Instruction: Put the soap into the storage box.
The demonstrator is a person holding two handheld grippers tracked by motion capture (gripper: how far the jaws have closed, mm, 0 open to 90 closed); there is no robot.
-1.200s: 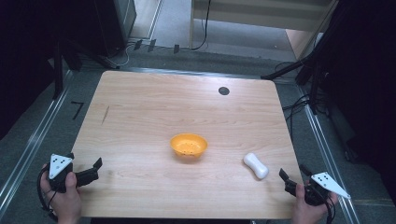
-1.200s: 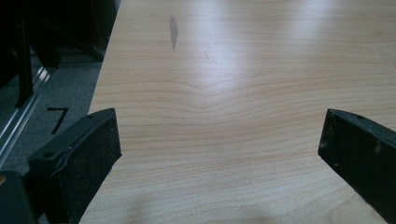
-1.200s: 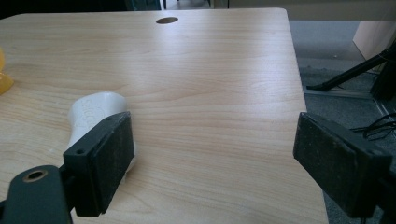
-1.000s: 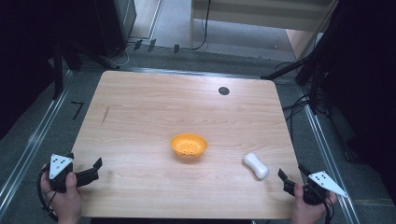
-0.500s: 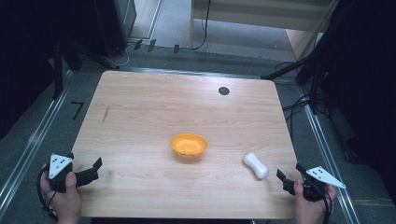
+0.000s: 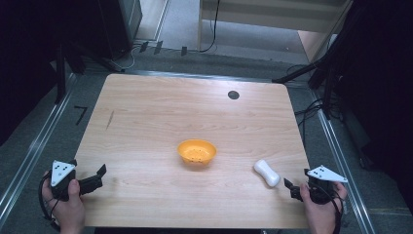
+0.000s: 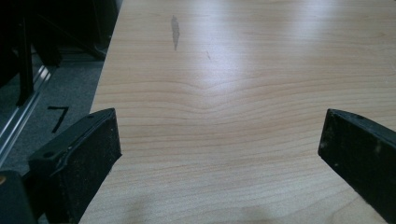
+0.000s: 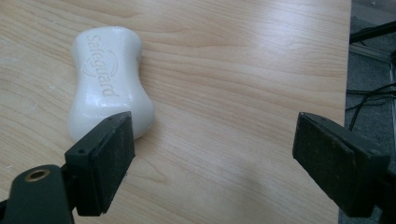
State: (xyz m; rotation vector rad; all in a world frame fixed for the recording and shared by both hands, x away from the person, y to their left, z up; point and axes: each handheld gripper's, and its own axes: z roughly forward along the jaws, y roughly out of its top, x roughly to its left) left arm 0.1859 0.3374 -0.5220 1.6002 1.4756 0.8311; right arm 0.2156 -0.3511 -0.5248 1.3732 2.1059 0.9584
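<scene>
Both grippers (image 6: 100, 176) (image 6: 290, 187) low, jaws apart

Left claw (image 6: 97, 176) sits at the worktop's near-left corner, jaws spread wide and empty. Right claw (image 6: 291, 187) hangs at the near-right corner, jaws also wide apart, gripping nothing.

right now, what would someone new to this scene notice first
The orange bowl stands out at the middle of the pale wooden table. To its right, near the table's edge, lies a white soap bar stamped Safeguard. The right gripper waits open just short of it, while the left gripper sits open at the near left corner.
</scene>
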